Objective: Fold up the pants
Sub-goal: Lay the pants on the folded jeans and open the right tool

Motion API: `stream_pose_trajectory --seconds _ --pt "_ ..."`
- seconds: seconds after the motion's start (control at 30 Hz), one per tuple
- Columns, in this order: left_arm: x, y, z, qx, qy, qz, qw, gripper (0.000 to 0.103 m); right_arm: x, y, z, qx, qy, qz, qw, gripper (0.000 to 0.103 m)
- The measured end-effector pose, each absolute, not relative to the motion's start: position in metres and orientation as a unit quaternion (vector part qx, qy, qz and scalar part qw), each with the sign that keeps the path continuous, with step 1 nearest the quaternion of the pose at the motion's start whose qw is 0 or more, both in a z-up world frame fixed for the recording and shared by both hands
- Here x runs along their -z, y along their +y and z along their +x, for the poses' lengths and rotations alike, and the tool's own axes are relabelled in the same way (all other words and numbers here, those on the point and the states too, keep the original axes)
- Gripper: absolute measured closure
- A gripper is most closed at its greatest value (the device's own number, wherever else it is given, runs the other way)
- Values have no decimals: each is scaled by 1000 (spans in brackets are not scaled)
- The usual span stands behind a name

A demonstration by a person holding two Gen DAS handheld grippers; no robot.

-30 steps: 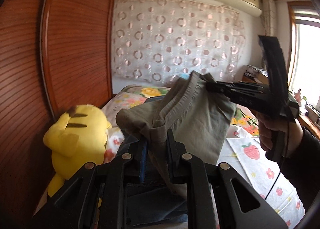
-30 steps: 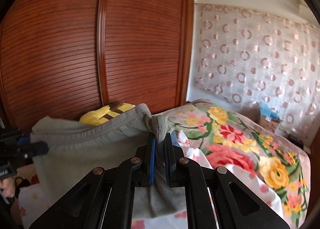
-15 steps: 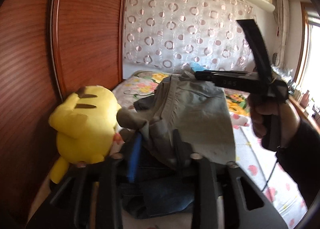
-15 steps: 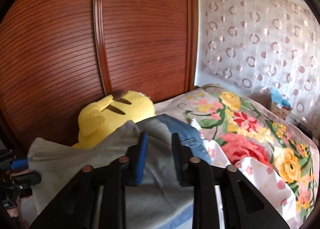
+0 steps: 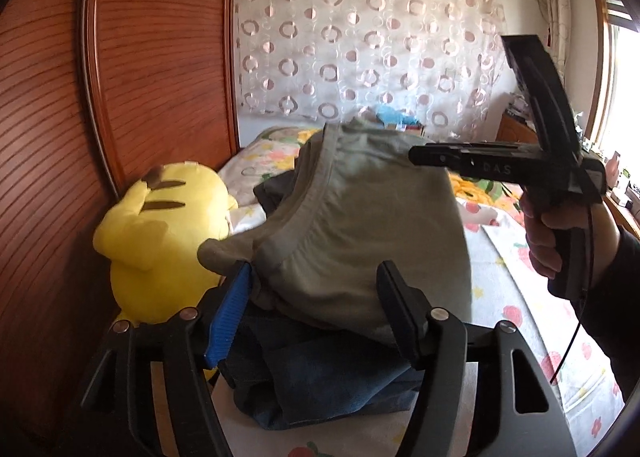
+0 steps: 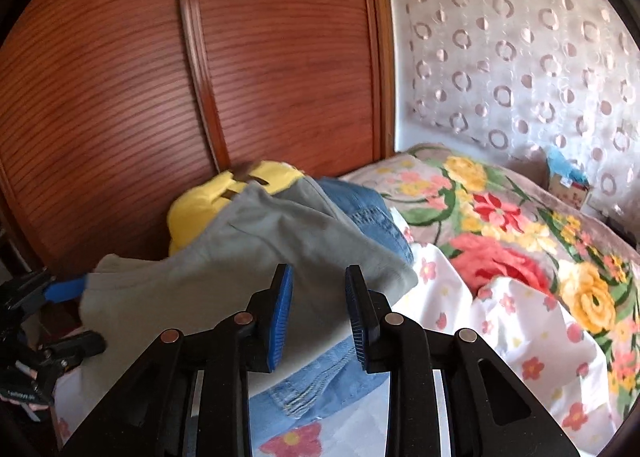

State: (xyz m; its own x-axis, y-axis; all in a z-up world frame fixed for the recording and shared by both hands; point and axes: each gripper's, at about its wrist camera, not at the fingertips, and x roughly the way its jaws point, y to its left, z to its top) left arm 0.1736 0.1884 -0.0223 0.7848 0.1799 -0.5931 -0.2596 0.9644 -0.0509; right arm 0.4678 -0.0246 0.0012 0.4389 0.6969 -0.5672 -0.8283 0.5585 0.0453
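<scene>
The grey-green pants (image 5: 360, 225) lie folded on a pile of blue jeans (image 5: 320, 369) on the bed. My left gripper (image 5: 316, 277) hangs over their near edge. Its jaws are opening, with the cloth between them and a corner resting against the blue pad, unpinched. In the right wrist view the pants (image 6: 248, 257) lie just beyond my right gripper (image 6: 318, 275), which is open with nothing pressed between its pads. The right gripper (image 5: 414, 155) also shows over the pants' far side, held by a hand (image 5: 560, 233). The left gripper (image 6: 76, 317) shows at the left edge.
A yellow plush toy (image 5: 160, 241) sits left of the pile against the ribbed wooden wardrobe (image 5: 120, 97). A floral blanket (image 6: 500, 225) covers the bed's far part. A white sheet with red prints (image 5: 520, 297) spreads to the right. A patterned curtain (image 5: 360, 57) hangs behind.
Both grippers held the pants up by the waistband, then opened. The pants dropped onto the jeans pile. The right gripper drew back from the cloth.
</scene>
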Motion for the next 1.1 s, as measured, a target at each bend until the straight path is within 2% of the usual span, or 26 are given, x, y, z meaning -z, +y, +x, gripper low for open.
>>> stream_pose_trajectory --seconds 0.2,1.1 --pt "25 190 171 -117 315 -61 940 37 -1 -16 483 -432 284 -106 850 75" --pt "6 147 119 -65 304 -18 950 35 -14 -90 293 -384 249 -66 887 74"
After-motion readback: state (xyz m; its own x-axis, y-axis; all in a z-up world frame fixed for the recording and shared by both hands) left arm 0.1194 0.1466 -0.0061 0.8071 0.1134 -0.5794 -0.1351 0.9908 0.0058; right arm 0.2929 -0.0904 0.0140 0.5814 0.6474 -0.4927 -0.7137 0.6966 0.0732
